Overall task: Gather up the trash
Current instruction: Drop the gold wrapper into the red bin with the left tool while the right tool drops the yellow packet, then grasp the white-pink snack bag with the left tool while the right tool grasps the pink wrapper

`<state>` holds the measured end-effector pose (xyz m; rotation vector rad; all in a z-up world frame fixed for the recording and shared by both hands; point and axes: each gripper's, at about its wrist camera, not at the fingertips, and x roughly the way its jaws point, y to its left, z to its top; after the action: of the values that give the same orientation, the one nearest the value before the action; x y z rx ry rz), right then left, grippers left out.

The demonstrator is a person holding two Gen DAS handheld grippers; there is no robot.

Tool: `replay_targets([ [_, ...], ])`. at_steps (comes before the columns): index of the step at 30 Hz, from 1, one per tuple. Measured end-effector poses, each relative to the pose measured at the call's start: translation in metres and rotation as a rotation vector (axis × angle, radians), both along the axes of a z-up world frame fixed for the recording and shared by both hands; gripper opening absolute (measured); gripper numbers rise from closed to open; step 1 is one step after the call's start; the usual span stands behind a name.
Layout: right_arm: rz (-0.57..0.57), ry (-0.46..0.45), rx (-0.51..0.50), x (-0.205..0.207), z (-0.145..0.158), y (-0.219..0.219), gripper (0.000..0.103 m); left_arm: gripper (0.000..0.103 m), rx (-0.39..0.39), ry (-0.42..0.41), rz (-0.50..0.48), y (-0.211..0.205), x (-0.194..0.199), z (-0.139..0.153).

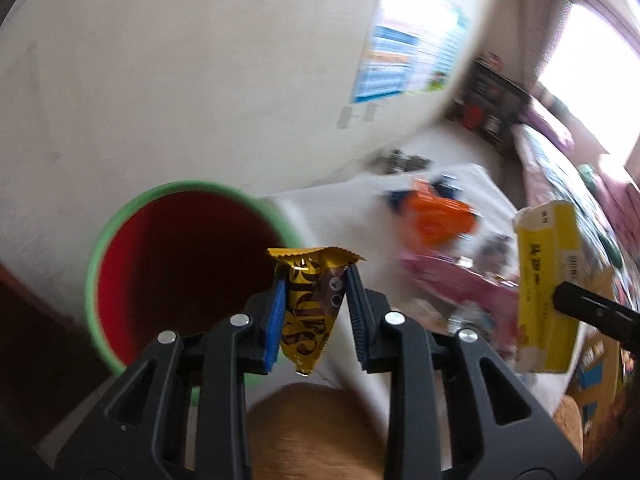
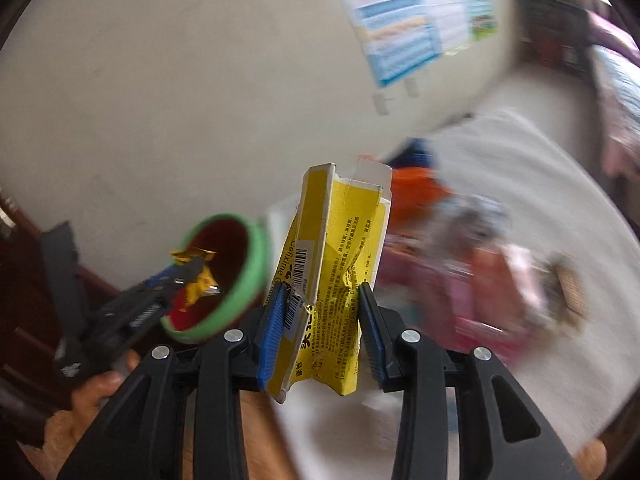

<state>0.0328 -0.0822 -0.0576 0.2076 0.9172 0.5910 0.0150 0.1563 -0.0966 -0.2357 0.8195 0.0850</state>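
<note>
Pinching gold wrapper [image 1: 308, 312], left gripper [image 1: 314, 316] beside red bin [image 1: 180, 264]; right gripper [image 2: 322, 332] clamps crushed yellow carton [image 2: 332, 280].

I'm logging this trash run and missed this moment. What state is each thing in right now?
Left gripper: shut on the candy wrapper.
Candy wrapper: crumpled, held in the air beside the bin's rim.
Right gripper: shut on the yellow carton.
Yellow carton: crushed, top flap torn open, held upright.
Bin: open, no lid on, red inside.
Items on the white surface: too blurred to tell.
</note>
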Motion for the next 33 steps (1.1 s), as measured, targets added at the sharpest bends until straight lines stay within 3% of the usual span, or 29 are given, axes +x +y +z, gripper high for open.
replay_targets([
  [6,0.133,0.028,0.039,0.037,-0.001,0.081,0.036,0.028,-0.011,0.033,0.135,0.063,-0.004,-0.011],
  [12,0.217,0.038,0.037,0.066,-0.008,0.145,0.039,0.029,-0.032,0.073,0.2,0.092,-0.009,-0.023],
  [13,0.228,0.041,0.044,0.072,-0.01,0.154,0.041,0.033,-0.037,0.079,0.202,0.095,-0.009,-0.025],
  [14,0.236,0.043,0.053,0.065,-0.009,0.157,0.057,0.04,-0.038,0.084,0.207,0.097,-0.008,-0.027],
  [15,0.238,0.038,0.059,0.061,-0.008,0.16,0.073,0.058,-0.037,0.089,0.215,0.098,-0.009,-0.029],
  [16,0.236,0.027,0.06,0.059,-0.006,0.164,0.073,0.067,-0.041,0.083,0.218,0.1,-0.009,-0.03],
  [17,0.237,0.017,0.056,0.06,-0.005,0.166,0.073,0.067,-0.041,0.079,0.223,0.101,-0.012,-0.031],
  [26,0.158,-0.05,0.023,0.038,0.005,0.109,0.073,0.067,-0.04,0.088,0.201,0.091,-0.004,-0.034],
  [33,-0.063,-0.066,-0.112,0.039,-0.006,-0.001,0.074,0.067,-0.022,0.074,0.108,0.049,0.003,-0.026],
])
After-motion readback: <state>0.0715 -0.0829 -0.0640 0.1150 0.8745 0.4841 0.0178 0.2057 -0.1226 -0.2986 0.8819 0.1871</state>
